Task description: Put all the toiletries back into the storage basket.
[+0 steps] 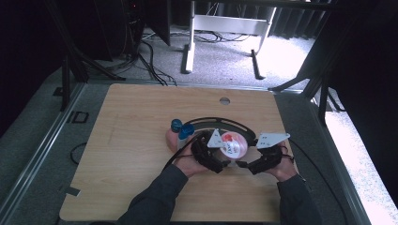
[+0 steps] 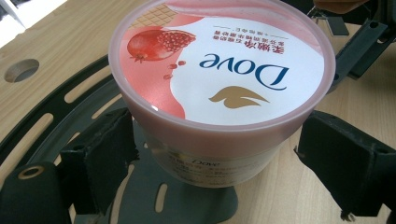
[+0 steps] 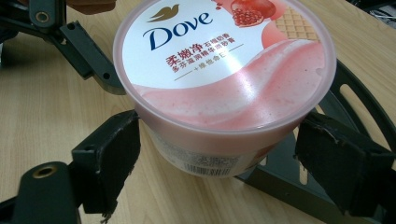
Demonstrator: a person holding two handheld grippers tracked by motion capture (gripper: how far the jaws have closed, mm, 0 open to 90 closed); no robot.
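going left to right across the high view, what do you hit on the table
pink bottle with the blue cap → left claw → Dove tub → right claw

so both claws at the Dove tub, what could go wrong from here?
1. The left claw and right claw both straddle the Dove tub with jaws open wide; closing unevenly could shove it sideways rather than grip it.
2. The jaws sit below the wider pink lid; the tapered wall might slip.
3. The tub rests partly on a black slotted plate, so it may rock when pushed.
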